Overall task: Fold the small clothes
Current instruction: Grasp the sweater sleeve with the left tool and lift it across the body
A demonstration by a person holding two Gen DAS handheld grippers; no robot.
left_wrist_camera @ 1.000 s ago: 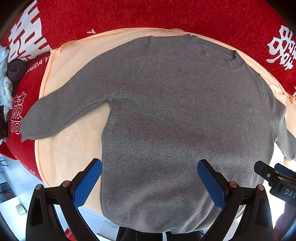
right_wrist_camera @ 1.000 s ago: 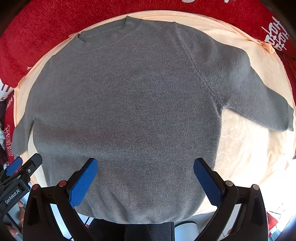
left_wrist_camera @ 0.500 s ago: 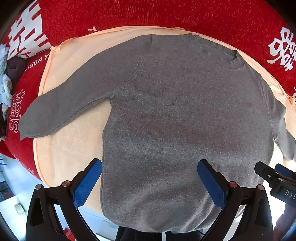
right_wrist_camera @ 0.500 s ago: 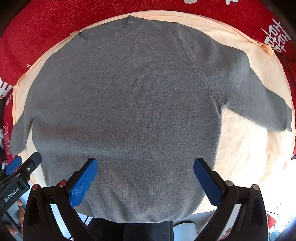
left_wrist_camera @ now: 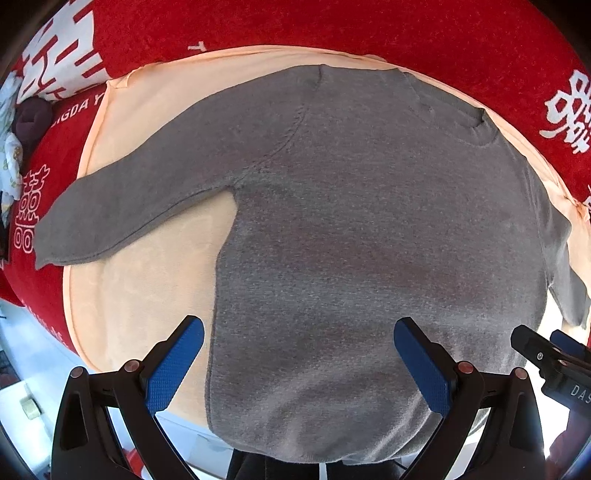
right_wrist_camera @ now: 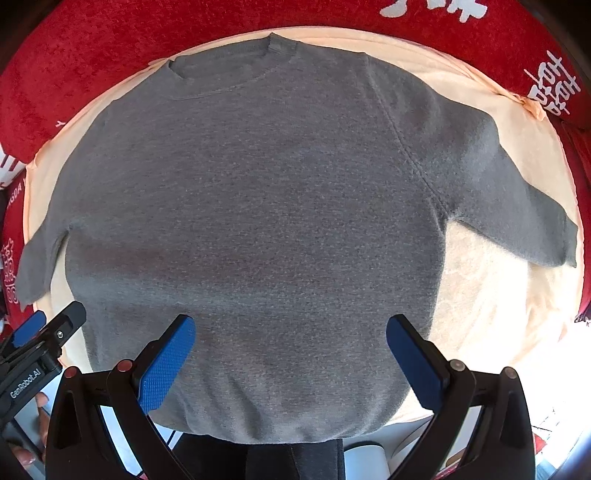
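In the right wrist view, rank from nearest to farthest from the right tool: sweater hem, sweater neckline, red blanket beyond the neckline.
From the right tool, in the right wrist view:
1. Sweater hem: nearest, low in the frame, below the open blue pads.
2. Sweater neckline: far end of the sweater, upper left of centre.
3. Red blanket: farthest, past the peach cloth edge, along the top.
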